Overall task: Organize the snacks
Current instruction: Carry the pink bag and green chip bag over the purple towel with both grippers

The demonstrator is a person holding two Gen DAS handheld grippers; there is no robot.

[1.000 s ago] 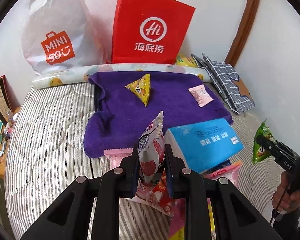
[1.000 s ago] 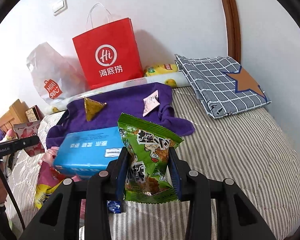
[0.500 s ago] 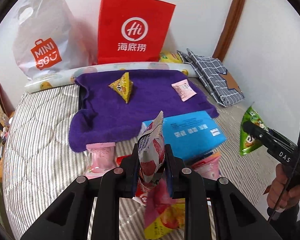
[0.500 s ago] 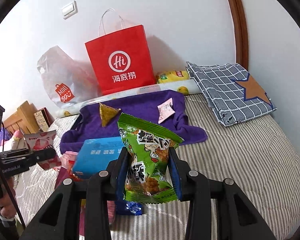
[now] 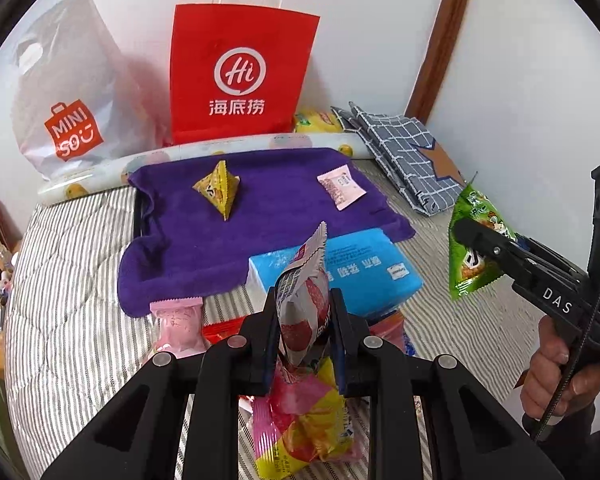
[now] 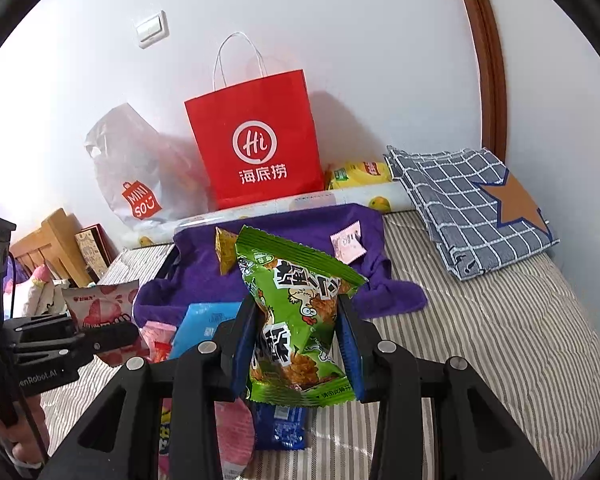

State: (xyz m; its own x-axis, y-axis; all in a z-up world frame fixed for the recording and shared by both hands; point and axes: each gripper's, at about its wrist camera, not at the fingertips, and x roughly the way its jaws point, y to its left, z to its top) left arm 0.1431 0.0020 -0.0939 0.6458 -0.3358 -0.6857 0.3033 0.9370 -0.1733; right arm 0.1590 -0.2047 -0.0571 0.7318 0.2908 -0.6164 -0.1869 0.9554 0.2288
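1. Left gripper (image 5: 303,322): closed on a red-and-white snack packet (image 5: 302,300), held upright and edge-on above the bed (image 5: 68,300).
2. Right gripper (image 6: 298,344): clamped across a green snack bag (image 6: 296,320), also lifted clear of the bed.
3. Directly below both: a loose pile of packets (image 5: 304,420) and a blue box (image 5: 364,268).
4. Ahead of both: a purple towel (image 5: 268,232) carrying a yellow pyramid packet (image 5: 218,192) and a pink sachet (image 5: 340,190); beyond it, a red paper bag (image 5: 240,76).
5. Risk: the slick film may slip from either gripper's narrow pinch, dropping a packet back into the pile; a harder squeeze could crush its contents.
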